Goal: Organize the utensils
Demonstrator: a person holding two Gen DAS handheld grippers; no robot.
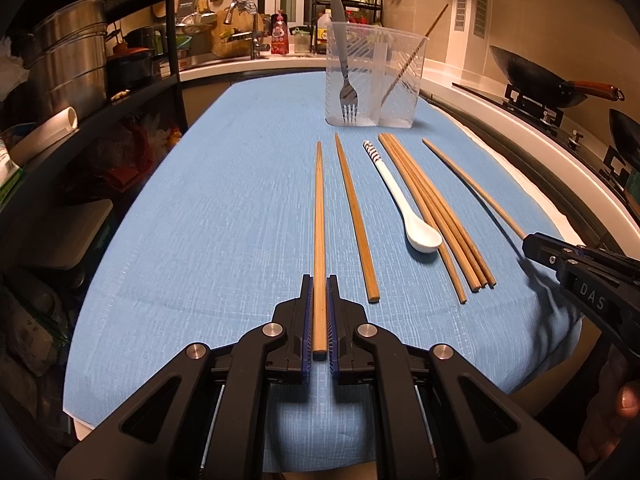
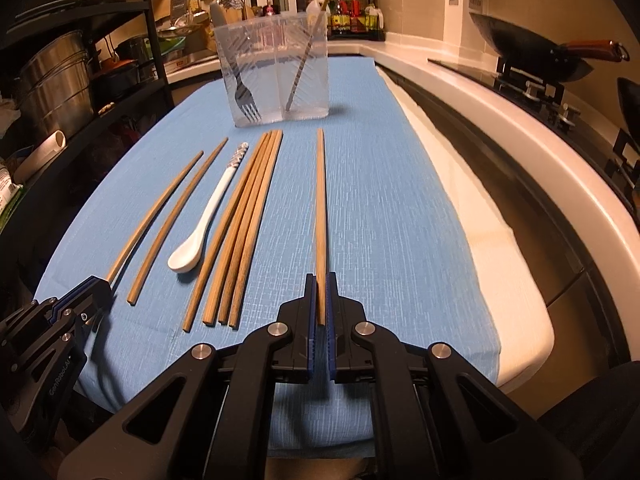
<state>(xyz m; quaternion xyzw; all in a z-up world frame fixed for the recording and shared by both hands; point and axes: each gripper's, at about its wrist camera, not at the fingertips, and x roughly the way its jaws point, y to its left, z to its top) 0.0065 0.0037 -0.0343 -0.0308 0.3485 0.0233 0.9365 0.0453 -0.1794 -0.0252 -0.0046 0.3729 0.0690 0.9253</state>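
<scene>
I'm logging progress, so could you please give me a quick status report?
Left gripper and right gripper each shut on a chopstick. Clear organizer holds fork, one chopstick. Spoon, five chopsticks on cloth. Path unobstructed.

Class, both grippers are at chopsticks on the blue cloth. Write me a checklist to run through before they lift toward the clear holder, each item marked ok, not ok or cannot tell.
1. Left gripper closed on leftmost chopstick: ok.
2. Right gripper closed on rightmost chopstick: ok.
3. Both grips near the chopsticks' near ends, so the far ends may droop: not ok.
4. Clear holder upright on the cloth: ok.
5. Right compartment, holding one chopstick, has room: ok.
6. Spoon and bundle of four chopsticks clear of both grippers: ok.
</scene>
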